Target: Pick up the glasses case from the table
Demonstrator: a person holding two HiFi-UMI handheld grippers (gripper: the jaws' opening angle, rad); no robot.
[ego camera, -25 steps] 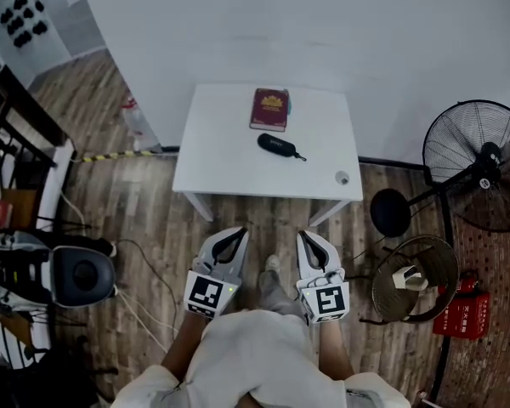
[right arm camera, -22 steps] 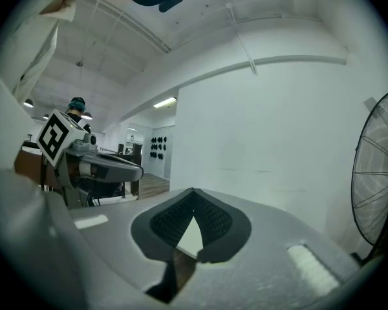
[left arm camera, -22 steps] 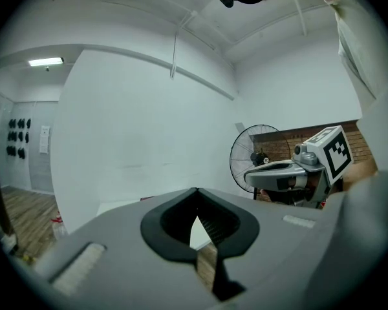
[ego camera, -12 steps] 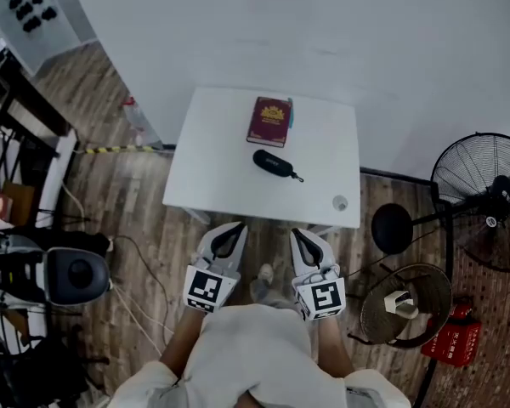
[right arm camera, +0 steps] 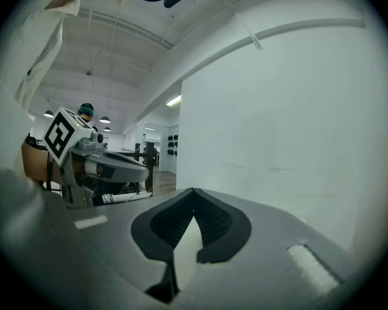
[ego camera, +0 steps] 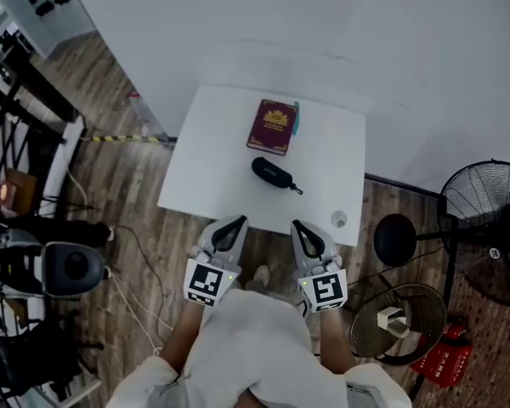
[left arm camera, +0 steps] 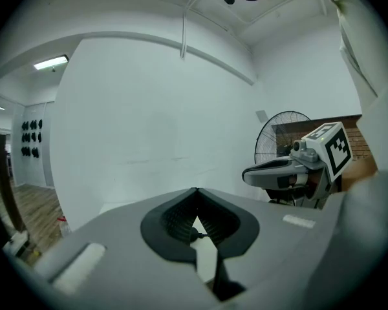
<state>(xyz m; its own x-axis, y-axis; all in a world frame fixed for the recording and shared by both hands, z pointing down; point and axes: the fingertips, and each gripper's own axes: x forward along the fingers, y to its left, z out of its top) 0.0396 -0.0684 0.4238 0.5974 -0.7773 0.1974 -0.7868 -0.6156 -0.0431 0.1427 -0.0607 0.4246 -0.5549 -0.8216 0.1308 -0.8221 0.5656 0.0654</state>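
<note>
A black glasses case (ego camera: 272,173) with a short cord lies near the middle of the small white table (ego camera: 204,172). Just behind it rests a dark red book (ego camera: 273,127). My left gripper (ego camera: 231,228) and right gripper (ego camera: 305,232) hover side by side over the floor at the table's near edge, both pointing toward the table. Each is shut with nothing between its jaws. In the left gripper view, a sliver of the case (left arm camera: 191,235) shows through the gap in the left gripper (left arm camera: 195,191). The right gripper (right arm camera: 193,191) view shows only white table through its gap.
A small round cap (ego camera: 339,220) sits at the table's near right corner. A standing fan (ego camera: 491,243) and a fan head lying on the floor (ego camera: 394,321) are to the right. A black stool (ego camera: 394,239) stands by the table. A dark machine (ego camera: 64,269) and cables lie left.
Both grippers and the person have moved forward toward the table, still shut. The table and case now sit closer to the gripper tips in the head view.
</note>
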